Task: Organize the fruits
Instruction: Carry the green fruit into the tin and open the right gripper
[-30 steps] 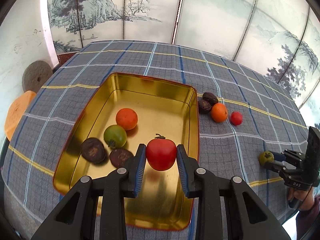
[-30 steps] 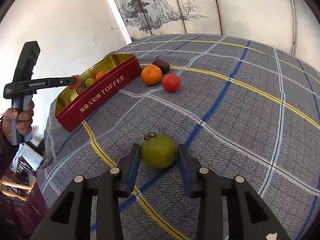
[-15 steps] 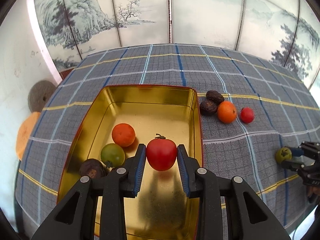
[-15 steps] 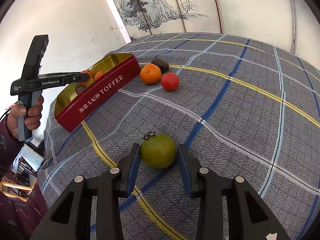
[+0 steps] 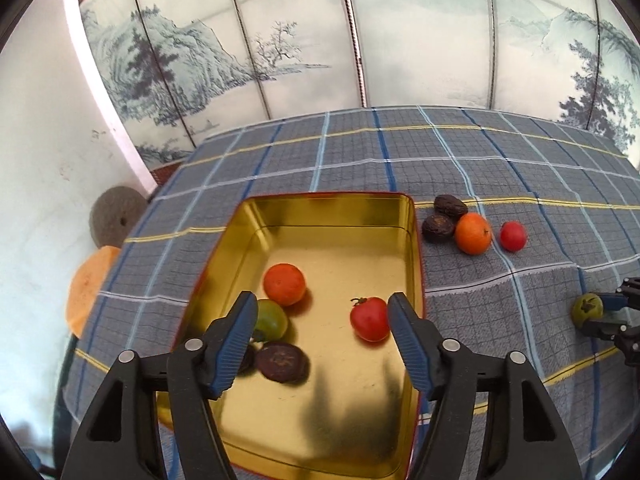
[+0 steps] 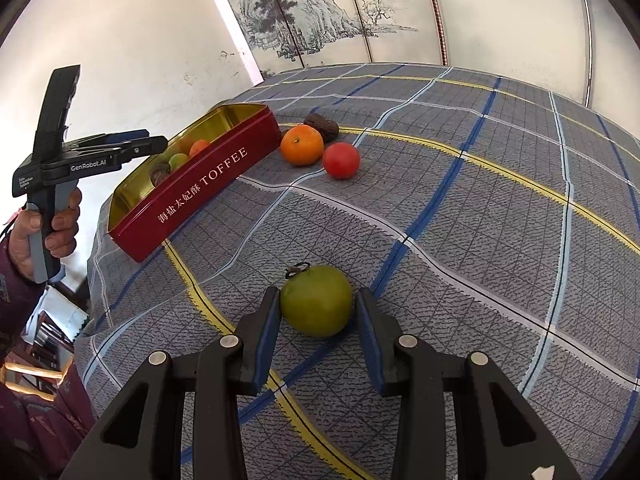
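Observation:
A gold-lined red toffee tin holds an orange, a green fruit, a dark fruit and a red tomato. My left gripper is open above the tin, the tomato lying free below it. My right gripper has its jaws around a green fruit on the tablecloth, its pads touching or almost touching it. The tin also shows in the right wrist view. On the cloth right of the tin lie two dark fruits, an orange and a red tomato.
A blue plaid cloth covers the table. A painted folding screen stands behind it. A grey stone disc and an orange cushion lie left of the table. The other gripper shows in the right wrist view.
My left gripper opened and let the red tomato drop into the tin. My right gripper stayed around the green fruit on the cloth.

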`<state>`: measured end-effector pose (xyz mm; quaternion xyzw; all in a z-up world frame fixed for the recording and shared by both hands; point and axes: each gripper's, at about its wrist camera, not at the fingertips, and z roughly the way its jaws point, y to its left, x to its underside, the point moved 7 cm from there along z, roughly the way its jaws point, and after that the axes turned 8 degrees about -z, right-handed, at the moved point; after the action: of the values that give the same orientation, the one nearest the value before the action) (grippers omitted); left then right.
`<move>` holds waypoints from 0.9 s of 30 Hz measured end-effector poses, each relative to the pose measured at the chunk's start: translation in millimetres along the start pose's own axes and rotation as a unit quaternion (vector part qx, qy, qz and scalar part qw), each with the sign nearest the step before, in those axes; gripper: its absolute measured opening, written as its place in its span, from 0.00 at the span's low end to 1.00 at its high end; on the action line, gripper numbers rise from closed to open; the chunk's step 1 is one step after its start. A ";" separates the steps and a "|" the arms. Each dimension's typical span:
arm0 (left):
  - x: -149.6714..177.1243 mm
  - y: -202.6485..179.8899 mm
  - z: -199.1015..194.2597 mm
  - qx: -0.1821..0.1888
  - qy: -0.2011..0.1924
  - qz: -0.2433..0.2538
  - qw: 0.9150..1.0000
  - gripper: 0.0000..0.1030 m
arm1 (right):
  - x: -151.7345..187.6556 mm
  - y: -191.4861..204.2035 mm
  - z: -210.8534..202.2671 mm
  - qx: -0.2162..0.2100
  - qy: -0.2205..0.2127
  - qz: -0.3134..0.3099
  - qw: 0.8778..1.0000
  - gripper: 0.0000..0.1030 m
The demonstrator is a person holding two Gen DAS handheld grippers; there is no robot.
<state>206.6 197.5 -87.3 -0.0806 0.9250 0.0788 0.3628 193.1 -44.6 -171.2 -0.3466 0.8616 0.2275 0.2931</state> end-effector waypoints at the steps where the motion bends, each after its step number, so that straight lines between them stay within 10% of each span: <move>1: 0.7 1.0 -2.5 -0.004 -0.002 0.001 1.000 0.69 | 0.3 -0.2 0.5 0.000 0.000 0.000 1.000 0.34; 13: 18.9 24.1 -30.6 -0.025 -0.012 -0.021 0.999 0.74 | -16.2 1.4 -19.6 -0.004 -0.022 0.028 0.999 0.32; 27: 59.5 65.6 -55.5 -0.003 0.004 -0.075 0.997 0.75 | -142.3 79.7 23.7 -0.084 -0.040 -0.031 0.995 0.32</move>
<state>113.4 244.6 -82.1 -0.1516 0.9175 0.0541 0.3637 226.8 87.8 -79.1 -0.3871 0.8156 0.3036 0.3045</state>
